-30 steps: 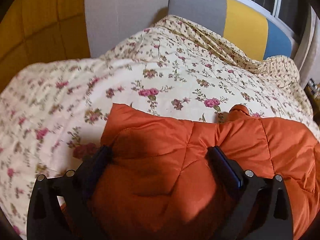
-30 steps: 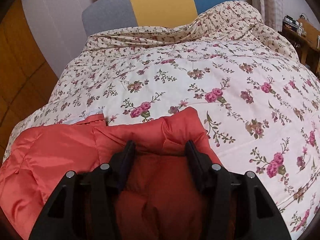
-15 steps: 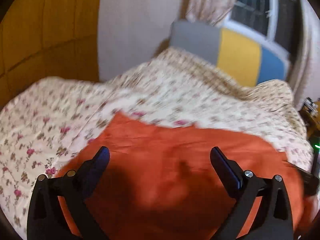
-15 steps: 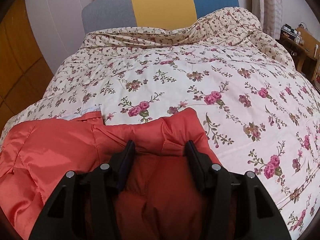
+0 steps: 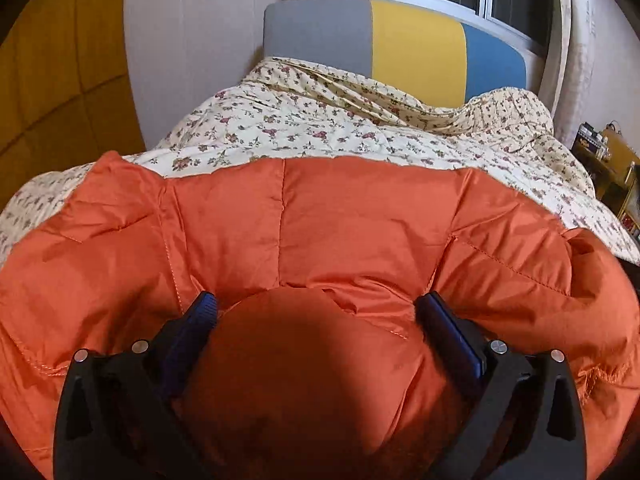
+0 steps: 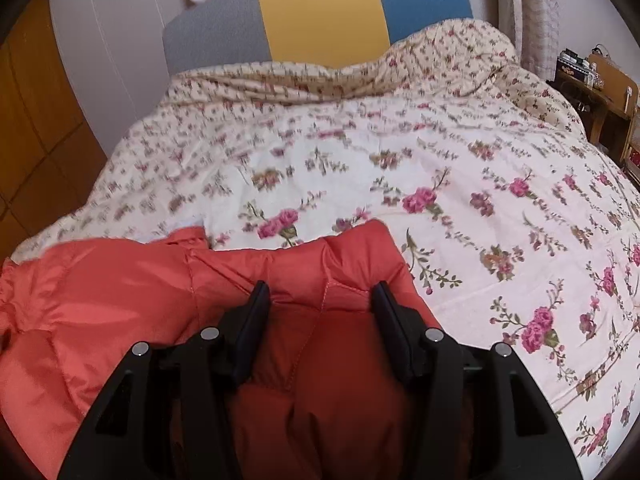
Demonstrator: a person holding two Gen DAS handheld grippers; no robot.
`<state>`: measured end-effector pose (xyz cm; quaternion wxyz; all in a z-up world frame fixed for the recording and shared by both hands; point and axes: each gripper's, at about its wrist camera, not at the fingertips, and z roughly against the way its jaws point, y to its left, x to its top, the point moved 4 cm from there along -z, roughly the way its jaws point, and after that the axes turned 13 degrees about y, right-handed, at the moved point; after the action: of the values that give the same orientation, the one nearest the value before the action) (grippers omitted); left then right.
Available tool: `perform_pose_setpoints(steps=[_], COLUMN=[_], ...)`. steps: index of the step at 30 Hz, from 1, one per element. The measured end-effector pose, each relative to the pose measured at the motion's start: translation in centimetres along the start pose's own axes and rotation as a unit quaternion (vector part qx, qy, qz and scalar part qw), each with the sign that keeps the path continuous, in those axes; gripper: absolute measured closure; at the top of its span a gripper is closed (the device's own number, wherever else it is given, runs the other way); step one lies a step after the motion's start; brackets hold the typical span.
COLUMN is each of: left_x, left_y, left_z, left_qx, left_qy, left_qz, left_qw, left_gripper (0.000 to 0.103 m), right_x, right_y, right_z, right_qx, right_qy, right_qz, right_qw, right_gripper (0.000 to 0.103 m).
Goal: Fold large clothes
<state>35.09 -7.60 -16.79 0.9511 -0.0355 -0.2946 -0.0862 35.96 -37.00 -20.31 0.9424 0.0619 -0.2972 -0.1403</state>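
Note:
A puffy orange quilted jacket (image 5: 360, 208) lies on the flowered quilt (image 5: 320, 132) of a bed. In the left wrist view it fills the lower half of the frame. My left gripper (image 5: 316, 300) is shut on a thick bulging wad of it, with creases running out from both blue pads. In the right wrist view the jacket (image 6: 120, 280) spreads left from my right gripper (image 6: 320, 290). That gripper is shut on a padded fold at the jacket's right end, and the fabric puckers between its fingers. The jacket's near edge is hidden under both grippers.
The quilt (image 6: 440, 160) runs back to a grey, yellow and blue headboard (image 6: 320, 16). A wooden side table (image 6: 592, 80) with small items stands at the right of the bed. Yellow-brown panelling (image 5: 60, 80) and a pale wall close the left side.
My left gripper has swung across with the jacket. Much more orange fabric now lies ahead of its fingers, and the headboard is centred. The right gripper has kept still on its fold.

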Motion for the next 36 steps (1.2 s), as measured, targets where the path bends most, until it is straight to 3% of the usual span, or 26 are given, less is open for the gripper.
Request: perform_pose_setpoints(steps=[4, 6, 8, 10, 12, 14, 15, 24, 27, 31, 36], left_x=[-0.2, -0.3, -0.3, -0.3, -0.4, -0.5, -0.5, -0.7, -2.1, -5.5, -10.6], left_y=[-0.1, -0.3, -0.3, -0.2, -0.1, -0.1, -0.1, 0.0, 0.9, 3.1, 8.9], left_z=[-0.3, -0.3, -0.2, 0.0, 0.1, 0.4, 0.4, 0.7, 3.1, 7.6, 11.9], left_qx=[-0.002, -0.001, 0.001, 0.003, 0.001, -0.006, -0.009, -0.013, -0.040, -0.046, -0.048], left_qy=[0.001, 0.000, 0.000, -0.002, -0.004, -0.007, -0.008, 0.003, -0.004, -0.033, -0.059], left_qz=[0.001, 0.001, 0.001, 0.001, 0.002, 0.005, 0.007, 0.006, 0.010, 0.037, 0.141], left_qw=[1.0000, 1.0000, 1.0000, 1.0000, 1.0000, 0.9999, 0.9999, 0.9999, 0.9992, 0.9977, 0.9871], left_gripper=[0.003, 0.003, 0.003, 0.003, 0.003, 0.003, 0.003, 0.003, 0.003, 0.003, 0.003], right_x=[-1.3, -2.4, -3.1, -3.8, -4.1, -4.6, -4.7, -4.9, -4.8, -5.3, -8.6], right_y=[-0.1, 1.7, 4.3, 7.8, 9.9, 10.1, 9.7, 9.6, 9.4, 9.1, 8.7], right_z=[5.8, 9.0, 10.3, 9.9, 7.8, 4.6, 3.5, 1.4, 1.6, 3.3, 9.0], right_qx=[0.032, 0.085, 0.106, 0.114, 0.083, 0.055, 0.062, 0.039, 0.040, 0.040, 0.096], right_qy=[-0.068, -0.093, -0.098, -0.086, -0.067, -0.030, -0.022, -0.021, -0.012, 0.006, -0.021], right_qz=[-0.020, -0.012, 0.023, 0.079, 0.117, 0.111, 0.097, 0.101, 0.101, 0.095, 0.074], right_qw=[0.997, 0.992, 0.989, 0.987, 0.987, 0.992, 0.993, 0.994, 0.994, 0.995, 0.992], right_gripper=[0.051, 0.051, 0.051, 0.051, 0.051, 0.051, 0.051, 0.049, 0.046, 0.037, 0.033])
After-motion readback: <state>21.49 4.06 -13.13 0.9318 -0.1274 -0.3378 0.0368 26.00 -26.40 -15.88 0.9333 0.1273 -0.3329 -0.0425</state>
